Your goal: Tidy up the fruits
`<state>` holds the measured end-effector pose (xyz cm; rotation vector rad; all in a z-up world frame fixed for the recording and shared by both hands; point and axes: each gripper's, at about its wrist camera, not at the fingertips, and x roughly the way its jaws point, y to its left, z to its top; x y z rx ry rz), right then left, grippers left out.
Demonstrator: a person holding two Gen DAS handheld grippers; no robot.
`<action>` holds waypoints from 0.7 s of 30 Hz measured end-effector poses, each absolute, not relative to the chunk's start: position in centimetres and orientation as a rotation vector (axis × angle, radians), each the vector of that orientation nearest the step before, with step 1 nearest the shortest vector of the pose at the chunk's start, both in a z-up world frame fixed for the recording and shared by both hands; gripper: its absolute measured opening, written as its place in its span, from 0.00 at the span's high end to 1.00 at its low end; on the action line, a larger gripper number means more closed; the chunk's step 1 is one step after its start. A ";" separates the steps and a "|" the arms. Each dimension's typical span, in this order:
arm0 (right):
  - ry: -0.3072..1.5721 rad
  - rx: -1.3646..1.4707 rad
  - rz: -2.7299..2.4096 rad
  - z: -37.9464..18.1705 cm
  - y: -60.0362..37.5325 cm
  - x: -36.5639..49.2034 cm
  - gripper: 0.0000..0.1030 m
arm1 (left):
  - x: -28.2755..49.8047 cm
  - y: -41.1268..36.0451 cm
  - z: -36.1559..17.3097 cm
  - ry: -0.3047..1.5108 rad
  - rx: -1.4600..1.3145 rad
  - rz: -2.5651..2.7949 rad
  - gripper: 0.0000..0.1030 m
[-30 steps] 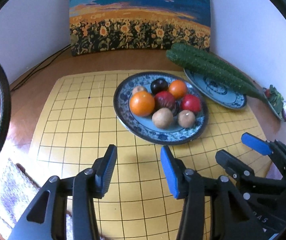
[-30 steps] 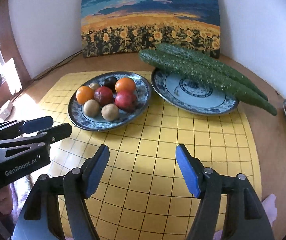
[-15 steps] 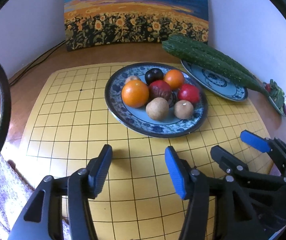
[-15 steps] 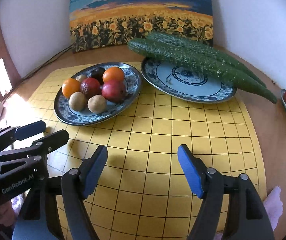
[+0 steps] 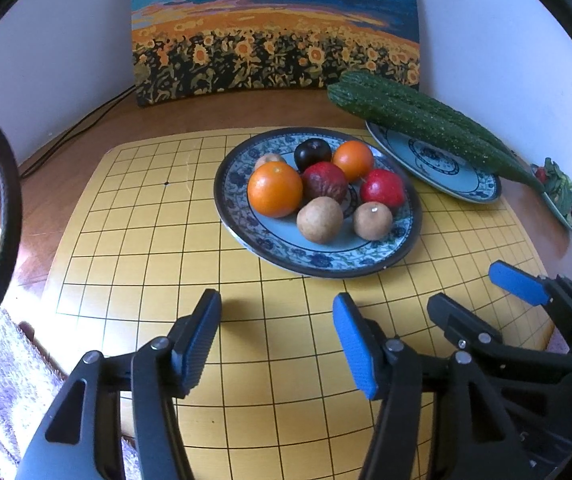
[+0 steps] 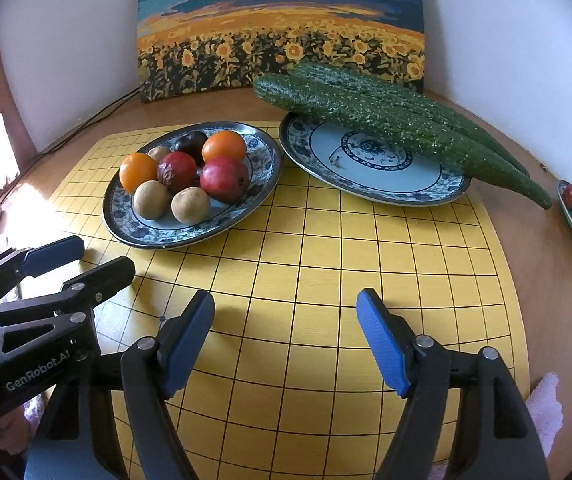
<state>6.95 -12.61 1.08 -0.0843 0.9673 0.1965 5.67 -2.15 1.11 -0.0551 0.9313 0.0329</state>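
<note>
Seven round fruits sit clustered on the blue-and-white patterned ceramic plate [image 5: 400, 240] at centre frame, on the yellow gridded board [image 5: 145, 240], with the large orange fruit [image 5: 274, 189] on the pile's left edge. Both the left gripper [image 5: 275, 332] and the right gripper [image 6: 286, 328] hang released and empty over the board, near the frame's bottom. The fruits look smooth, firm and prone to rolling, so I would pinch one across its widest middle, lightly.

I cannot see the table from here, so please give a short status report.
Left gripper and right gripper open, empty, above the board. Seven fruits on left plate. Cucumbers across right plate. Path clear.
</note>
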 end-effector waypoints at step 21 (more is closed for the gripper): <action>0.968 -0.085 0.196 1.1 -12.5 7.0 0.26 | 5.6 -2.0 1.1 0.928 -0.054 0.035 0.41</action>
